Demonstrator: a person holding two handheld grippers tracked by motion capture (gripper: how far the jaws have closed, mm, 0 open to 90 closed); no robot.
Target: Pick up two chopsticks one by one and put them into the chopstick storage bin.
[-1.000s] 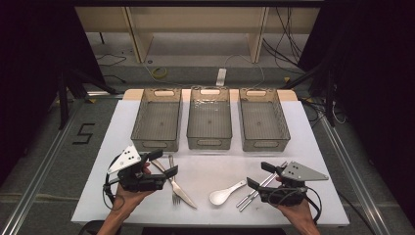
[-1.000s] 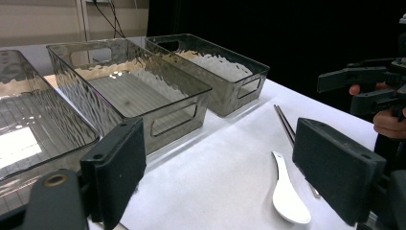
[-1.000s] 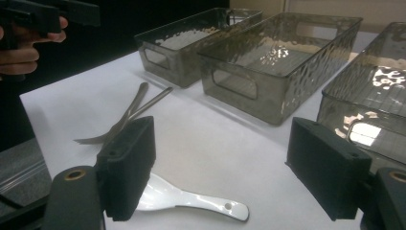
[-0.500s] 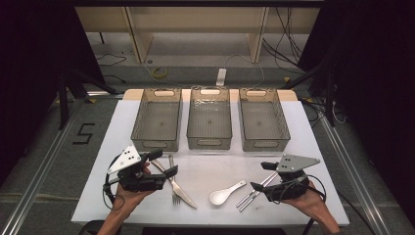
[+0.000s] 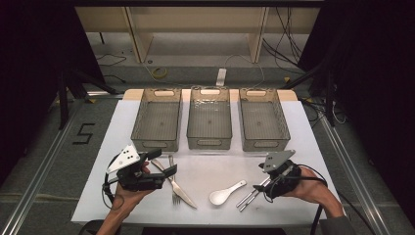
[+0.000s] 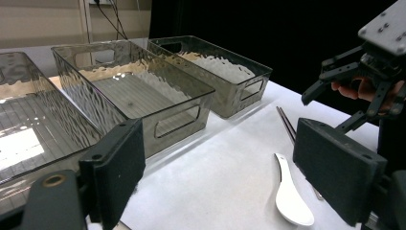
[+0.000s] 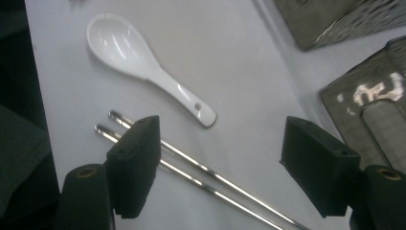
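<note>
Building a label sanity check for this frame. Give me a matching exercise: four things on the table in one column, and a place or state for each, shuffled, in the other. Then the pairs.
Things:
1. white spoon
2. metal chopsticks
3. fork and knife
4. middle bin

Places or states:
A. lying just below the open right tongs
B. empty, standing between two other bins
C. lying flat on the white sheet between the chopsticks and the fork and knife
D. lying beside the left tongs, on the left half of the table

Pairs: 1-C, 2-A, 3-D, 4-B
</note>
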